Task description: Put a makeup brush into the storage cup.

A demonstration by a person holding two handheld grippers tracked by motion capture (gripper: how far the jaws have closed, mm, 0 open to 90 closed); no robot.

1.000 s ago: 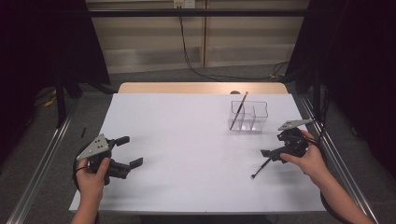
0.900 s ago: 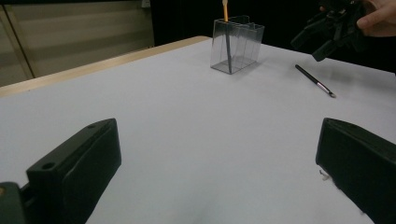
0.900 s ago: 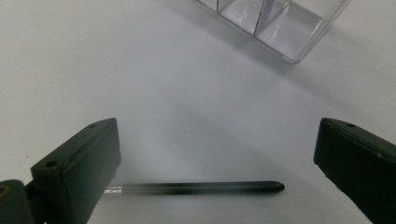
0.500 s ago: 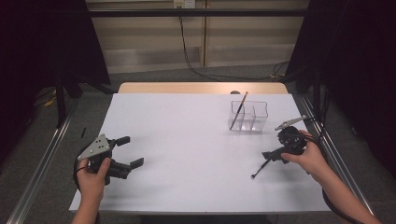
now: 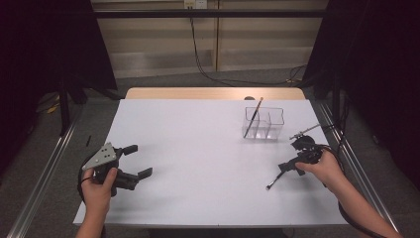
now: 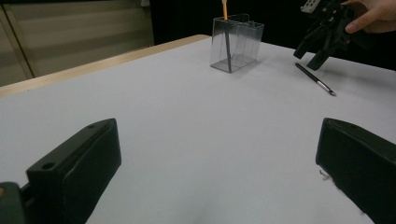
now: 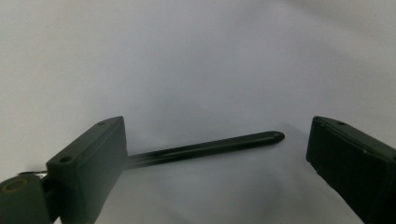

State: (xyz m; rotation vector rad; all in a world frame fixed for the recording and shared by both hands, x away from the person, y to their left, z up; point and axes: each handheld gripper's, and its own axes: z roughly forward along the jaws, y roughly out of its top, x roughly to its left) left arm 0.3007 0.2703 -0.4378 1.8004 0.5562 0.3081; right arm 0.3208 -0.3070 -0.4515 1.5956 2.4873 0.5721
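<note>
A thin black pen (image 5: 278, 177) lies on the white table (image 5: 208, 148) at the right. My right gripper (image 5: 288, 169) hovers over its far end, tilted down. In the right gripper view the pen (image 7: 210, 147) lies crosswise between the wide-apart jaws of my right gripper (image 7: 217, 130); the jaws have just been closing a little and their pads do not touch it. A clear divided container (image 5: 263, 124) stands behind, with a pencil (image 5: 253, 116) leaning in its left cell. My left gripper (image 5: 140, 159) rests open at the table's left, nothing between its jaws.
The left gripper view looks across the table to the container (image 6: 236, 42), the pen (image 6: 315, 79) and the right gripper (image 6: 322, 44). A wooden strip (image 5: 213, 93) edges the table's far side. Metal rails run along both sides.
The right hand has settled slightly lower over the pen's end. The left hand and its gripper have stayed put. The pen and container have not moved.
</note>
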